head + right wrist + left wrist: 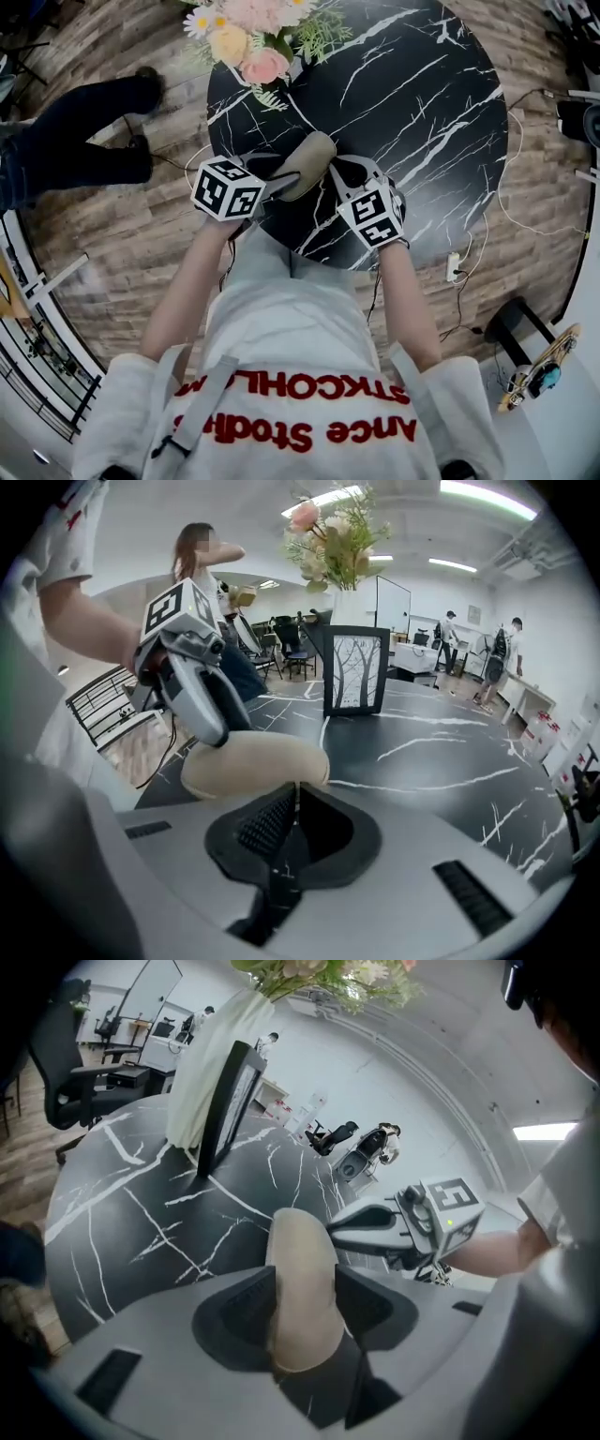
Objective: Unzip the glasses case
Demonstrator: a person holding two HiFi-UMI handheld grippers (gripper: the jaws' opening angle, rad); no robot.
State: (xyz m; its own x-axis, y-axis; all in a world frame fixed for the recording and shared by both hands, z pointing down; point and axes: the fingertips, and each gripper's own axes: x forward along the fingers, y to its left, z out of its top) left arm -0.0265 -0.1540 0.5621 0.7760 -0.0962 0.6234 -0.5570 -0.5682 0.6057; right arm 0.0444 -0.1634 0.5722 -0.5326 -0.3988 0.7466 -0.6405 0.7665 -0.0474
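A beige glasses case (309, 155) lies at the near edge of the black marble table (412, 112). My left gripper (281, 178) comes at it from the left. In the left gripper view the case (298, 1241) sits between the two pads, which press on its sides, so the left gripper (305, 1281) is shut on it. My right gripper (337, 174) is at the case's right end. In the right gripper view its jaws (295, 789) are together, tips against the case's (248, 761) near edge. Whether something thin is pinched there I cannot tell.
A vase of flowers (248, 42) and a black picture frame (354, 667) stand at the table's far side. A person's legs (84, 122) are on the wooden floor to the left. A power strip (453, 267) and cables lie on the floor at right.
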